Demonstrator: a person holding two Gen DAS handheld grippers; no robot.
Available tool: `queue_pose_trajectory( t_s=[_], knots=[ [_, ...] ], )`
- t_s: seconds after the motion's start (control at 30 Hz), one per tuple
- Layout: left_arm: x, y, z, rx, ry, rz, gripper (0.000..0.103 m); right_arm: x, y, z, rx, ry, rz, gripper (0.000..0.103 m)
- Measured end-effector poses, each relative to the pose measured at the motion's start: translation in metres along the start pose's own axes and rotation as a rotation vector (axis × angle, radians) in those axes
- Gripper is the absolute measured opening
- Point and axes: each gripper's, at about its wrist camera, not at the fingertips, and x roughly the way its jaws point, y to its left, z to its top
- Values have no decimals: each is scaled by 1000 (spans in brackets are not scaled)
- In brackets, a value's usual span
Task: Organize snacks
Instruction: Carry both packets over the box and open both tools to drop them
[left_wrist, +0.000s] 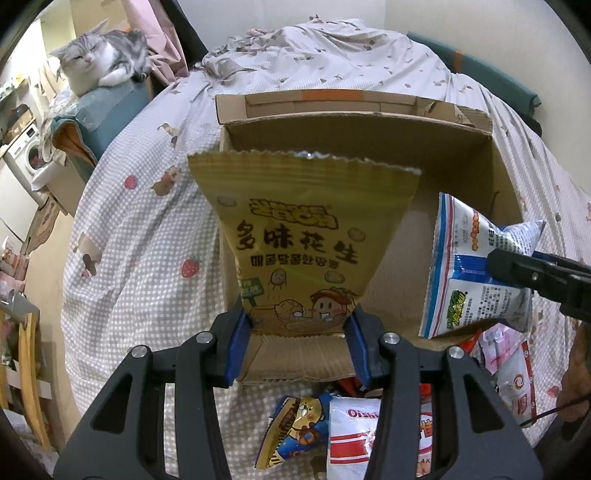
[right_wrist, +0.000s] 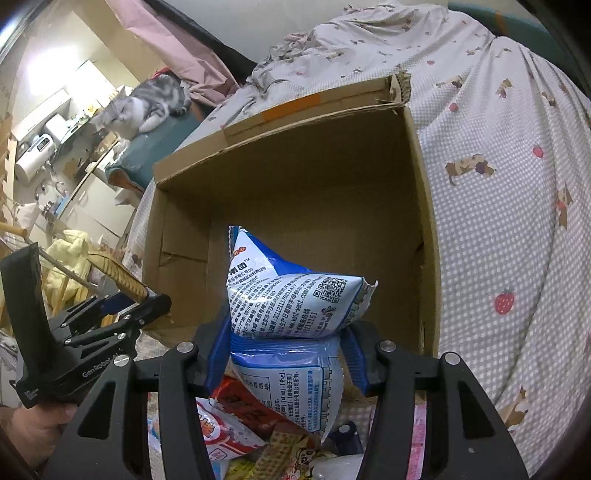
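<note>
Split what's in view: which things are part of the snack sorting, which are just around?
Job:
left gripper shut on yellow peanut bag
right gripper shut on blue-white snack bag
cardboard box
loose snack packets

Just around:
cat
checked bedspread
washing machine

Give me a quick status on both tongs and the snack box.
Left tongs shut on yellow peanut bag. Right tongs shut on blue-white snack bag. Both over open brown cardboard box; nothing blocking.
</note>
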Motion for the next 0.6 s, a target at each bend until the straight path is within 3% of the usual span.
queue_pose_trajectory(
  t_s=[0.47,0.53,0.6],
  knots=[
    [4,1,-1,-3,7,-8,44,1,8,2,-24,-13,0,61],
    [4,1,-2,2,8,-3,44,-1,8,3,-21,-20,3,67],
    [4,1,-3,10,9,3,45,-4,8,4,-22,-41,-10,87]
  ],
)
